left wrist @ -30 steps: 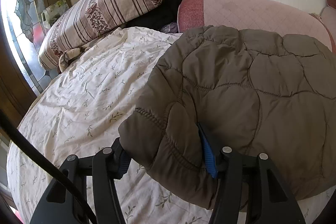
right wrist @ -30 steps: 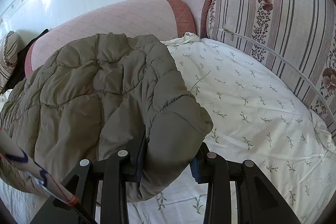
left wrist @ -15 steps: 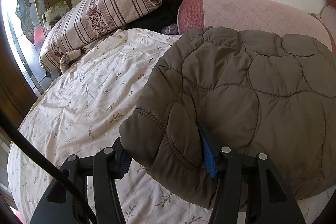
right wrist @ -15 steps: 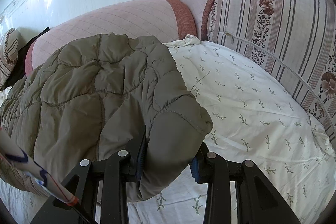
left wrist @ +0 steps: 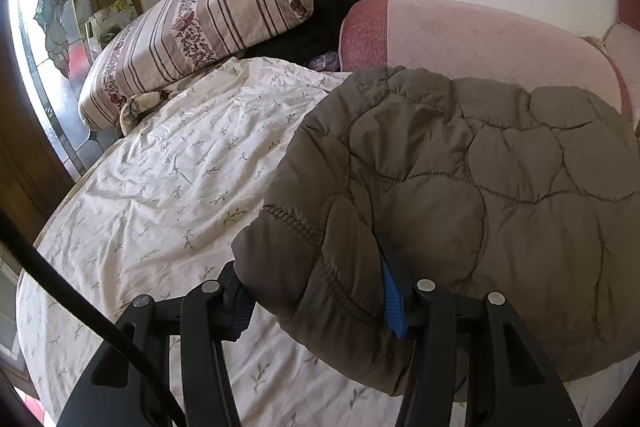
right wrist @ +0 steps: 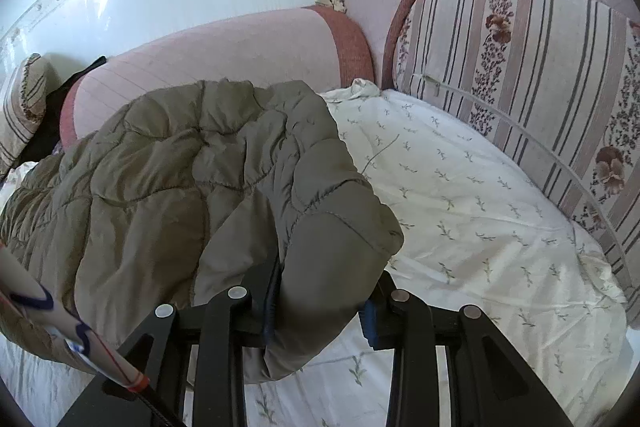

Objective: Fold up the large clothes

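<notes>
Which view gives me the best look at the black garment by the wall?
The left wrist view: the black garment lies in the open between the striped bolster and the pink cushion, behind the quilted jacket. The right wrist view shows only a dark sliver of it at the left edge.

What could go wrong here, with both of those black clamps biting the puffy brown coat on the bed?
1. The quilted coat is thick and slick-looking; the left gripper, whose jaws are closing, pinches only a bulging corner, which might squeeze out.
2. The right gripper has a rounded corner between its pads; that corner could slip as well, leaving the fold lopsided.
3. Most of the coat lies on the floral sheet, so dragging it may rumple the sheet.
</notes>
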A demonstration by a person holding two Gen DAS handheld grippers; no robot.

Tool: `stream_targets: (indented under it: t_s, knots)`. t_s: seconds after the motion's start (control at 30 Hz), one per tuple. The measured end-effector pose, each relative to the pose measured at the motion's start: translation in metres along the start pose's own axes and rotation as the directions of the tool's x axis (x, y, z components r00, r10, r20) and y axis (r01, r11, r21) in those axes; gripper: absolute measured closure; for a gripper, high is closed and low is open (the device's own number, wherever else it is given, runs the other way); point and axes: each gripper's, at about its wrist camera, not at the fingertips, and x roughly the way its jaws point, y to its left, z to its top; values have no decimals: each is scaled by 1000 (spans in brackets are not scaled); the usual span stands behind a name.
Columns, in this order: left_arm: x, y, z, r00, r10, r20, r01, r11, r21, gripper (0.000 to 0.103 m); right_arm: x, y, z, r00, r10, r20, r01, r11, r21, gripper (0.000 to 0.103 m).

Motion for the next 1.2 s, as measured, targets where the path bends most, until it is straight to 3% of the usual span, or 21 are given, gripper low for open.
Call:
stream_targets:
  t_s: [0.23,0.37,0.6,0.7,0.77,0.8,0.9,0.93,0.97,1.03,1.1,1.2]
  knots:
    - [-49,17,-20,998,-19,55,19,1000,-12,53,-37,-16,-17,999,32,21,-32,999,23,69]
    - [-71,26,-39,999,-21,45,21,1000,-17,53,-62,-26,-31,999,38,36,-39,998,39,70]
    - [-106,44,-94,1000,-21,7,22,999,-35,53,-92,-54,-78,998,64,-22,-62,993,104,69]
    - [-108,48,-111,1000,-12,-13,11,999,-31,46,-84,-71,-92,993,86,-80,-71,982,176,64]
    - [-104,56,-114,999,14,-35,-16,998,-54,34,-70,-90,-99,980,126,-151,-80,957,280,38]
    - [-104,60,-114,999,28,-42,-30,997,-69,29,-65,-105,-104,971,147,-187,-70,928,367,32]
    - [-114,93,-112,1000,8,-29,-14,978,-207,22,-69,-148,-117,956,253,-150,-116,792,599,28]
    - [-118,103,-113,999,35,-25,-40,966,-256,22,-76,-157,-120,963,235,-131,-102,769,631,28]
    - [-122,113,-114,997,74,-12,-74,949,-306,22,-82,-160,-118,976,186,-117,-71,772,632,29]
    - [-131,123,-115,995,96,22,-82,927,-365,22,-101,-160,-108,996,72,-49,-30,814,580,30]
    - [-144,116,-113,992,102,74,-69,930,-360,22,-117,-148,-100,997,67,28,-72,850,522,33]
    - [-157,83,-107,988,40,152,2,965,-263,22,-135,-98,-86,986,118,116,-148,944,295,33]
